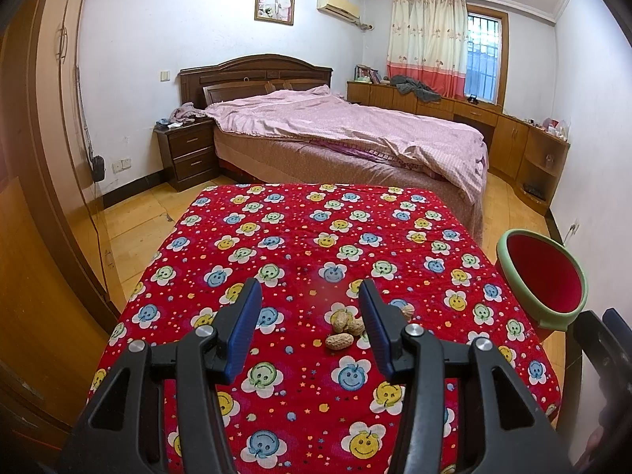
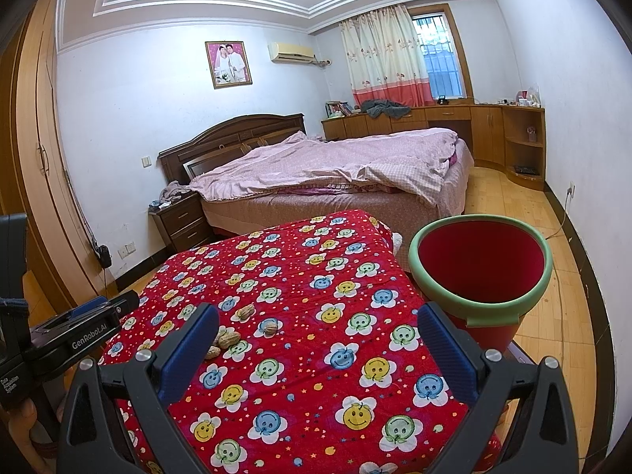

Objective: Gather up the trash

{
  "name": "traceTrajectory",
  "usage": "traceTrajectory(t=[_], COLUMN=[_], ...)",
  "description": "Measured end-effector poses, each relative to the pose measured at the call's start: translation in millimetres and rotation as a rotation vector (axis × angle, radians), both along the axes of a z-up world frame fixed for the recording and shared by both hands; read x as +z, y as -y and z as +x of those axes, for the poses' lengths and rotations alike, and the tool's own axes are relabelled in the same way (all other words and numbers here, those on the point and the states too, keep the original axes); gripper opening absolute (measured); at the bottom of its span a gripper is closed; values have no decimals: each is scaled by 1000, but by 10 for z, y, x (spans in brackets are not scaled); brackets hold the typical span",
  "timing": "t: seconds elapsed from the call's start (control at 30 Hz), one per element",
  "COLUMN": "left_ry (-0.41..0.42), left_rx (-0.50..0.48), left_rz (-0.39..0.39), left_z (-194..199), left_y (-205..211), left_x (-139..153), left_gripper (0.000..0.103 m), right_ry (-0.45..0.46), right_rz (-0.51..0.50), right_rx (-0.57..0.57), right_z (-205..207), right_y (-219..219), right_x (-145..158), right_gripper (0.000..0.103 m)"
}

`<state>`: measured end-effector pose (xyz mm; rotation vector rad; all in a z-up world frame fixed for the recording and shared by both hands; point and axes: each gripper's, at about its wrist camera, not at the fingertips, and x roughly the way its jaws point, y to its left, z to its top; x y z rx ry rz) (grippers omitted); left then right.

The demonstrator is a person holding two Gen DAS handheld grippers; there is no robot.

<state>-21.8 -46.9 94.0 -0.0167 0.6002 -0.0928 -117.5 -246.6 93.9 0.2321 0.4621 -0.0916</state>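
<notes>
Several peanut shells (image 1: 343,328) lie in a small pile on the table's red smiley-flower cloth (image 1: 300,237), with a walnut (image 1: 408,311) just right of them. My left gripper (image 1: 310,296) is open and empty, its blue pads either side of the pile, just short of it. A red bin with a green rim (image 2: 480,264) stands off the table's right edge. My right gripper (image 2: 318,324) is open and empty above the cloth, left of the bin. The shells (image 2: 227,341) and two walnuts (image 2: 245,311) (image 2: 271,328) show left of it. The left gripper body (image 2: 79,335) shows at the left edge.
A bed with a pink quilt (image 1: 347,130) stands behind the table. A dark nightstand (image 1: 187,154) is on its left, a wardrobe (image 1: 35,158) along the left wall, low wooden cabinets (image 2: 454,126) under the window. Wooden floor (image 2: 553,276) surrounds the bin.
</notes>
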Motion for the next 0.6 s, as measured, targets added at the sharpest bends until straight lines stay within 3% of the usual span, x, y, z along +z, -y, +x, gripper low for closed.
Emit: traceTrajectory(t=[0.6], left_ry=[28], left_rx=[-6], left_rz=[0], left_z=[3], left_y=[19], left_x=[75], left_gripper=[51], right_ry=[4], right_rz=[3], right_rx=[0], right_z=[11], right_y=[-22], right_x=[44], right_gripper=[102])
